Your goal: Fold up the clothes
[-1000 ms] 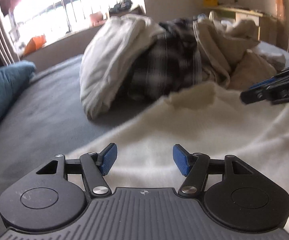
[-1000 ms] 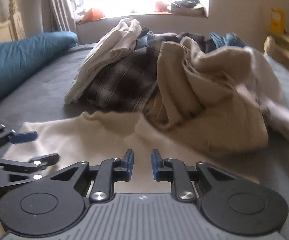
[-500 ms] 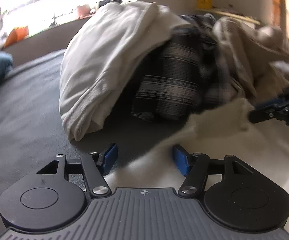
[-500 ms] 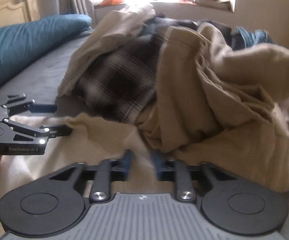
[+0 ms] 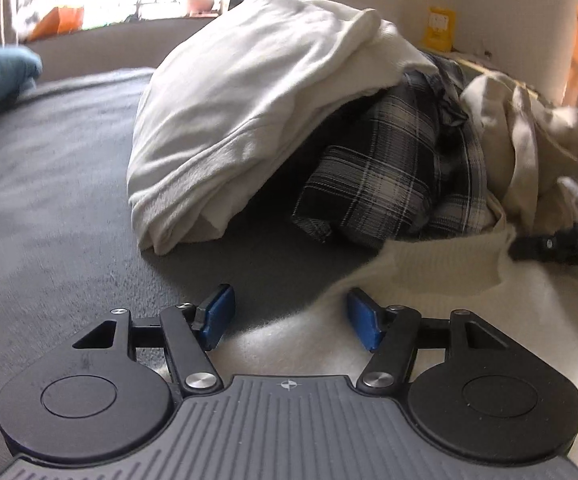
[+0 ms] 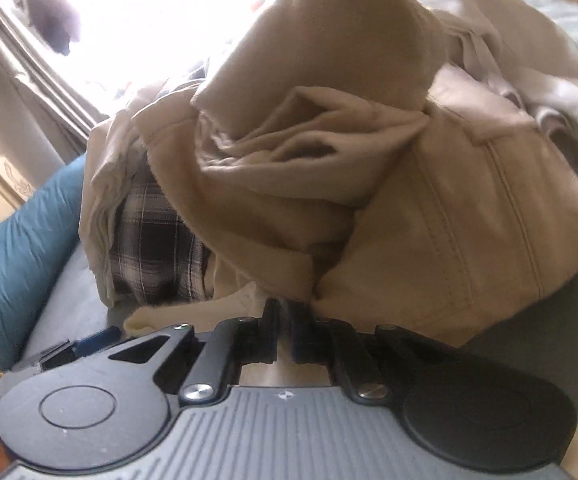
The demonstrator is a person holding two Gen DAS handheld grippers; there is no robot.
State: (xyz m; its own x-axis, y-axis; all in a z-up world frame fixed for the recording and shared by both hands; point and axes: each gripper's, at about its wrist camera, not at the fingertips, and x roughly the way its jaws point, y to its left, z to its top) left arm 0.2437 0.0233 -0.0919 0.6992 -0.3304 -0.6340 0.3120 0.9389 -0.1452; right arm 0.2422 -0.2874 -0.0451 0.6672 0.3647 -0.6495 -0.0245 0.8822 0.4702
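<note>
A cream knitted garment [image 5: 429, 280] lies flat on the grey bed [image 5: 49, 200]. Its far edge reaches the pile of clothes. My left gripper [image 5: 289, 318] hovers open over the garment's left edge, one blue pad over the sheet and one over the cream cloth, nothing pinched. My right gripper [image 6: 285, 332] has its jaws nearly together, with a strip of cream cloth [image 6: 193, 316] in the narrow gap. In the left wrist view, the right gripper [image 5: 529, 246] meets the garment's raised far edge. The left gripper's blue pad [image 6: 97, 338] shows low left in the right wrist view.
Just beyond both grippers rises a heap: a white garment [image 5: 257, 92], a black-and-white plaid shirt [image 5: 389, 176] and beige trousers [image 6: 369, 160]. A blue pillow [image 6: 17, 248] lies at the left. A bright window ledge [image 5: 129, 24] runs behind the bed.
Both grippers moved forward and down toward the clothes pile. The right jaws went from slightly apart to nearly together on the cream edge, and its view has tilted. The left jaws kept their gap.
</note>
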